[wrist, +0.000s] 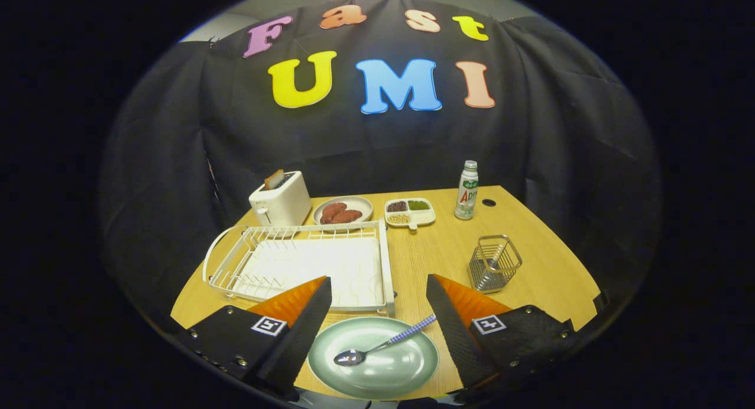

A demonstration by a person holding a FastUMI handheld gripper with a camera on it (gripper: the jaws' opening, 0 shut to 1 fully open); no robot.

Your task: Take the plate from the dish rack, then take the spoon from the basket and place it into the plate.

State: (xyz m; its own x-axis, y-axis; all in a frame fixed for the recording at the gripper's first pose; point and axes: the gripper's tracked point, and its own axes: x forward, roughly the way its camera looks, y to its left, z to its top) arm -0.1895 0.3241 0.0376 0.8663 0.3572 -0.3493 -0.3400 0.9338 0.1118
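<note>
Hovering my gripper [377, 314] over the plate [374, 357], jaws apart and empty.
Spoon [383, 343] lies in the plate between my fingers, handle angled toward the basket [494, 262], rack [301, 266] just beyond.

Gripper [378, 285]: two wedge-shaped fingers [307, 320], tapering to a point at the front. Inner faces are black with a fine woven or ribbed texture, matte. Top faces near the tips are orange, ridged with lines fanning out toward the point. Behind the orange, each finger runs into a flat black mounting block, same matte grainy finish. Each block carries a small square fiducial marker, black pattern on a white field, one per side. Small silver screw heads sit along the outer edges of both blocks, several on the left one, a few on the right. Wide gap between the two fingers, nothing clamped.
</note>
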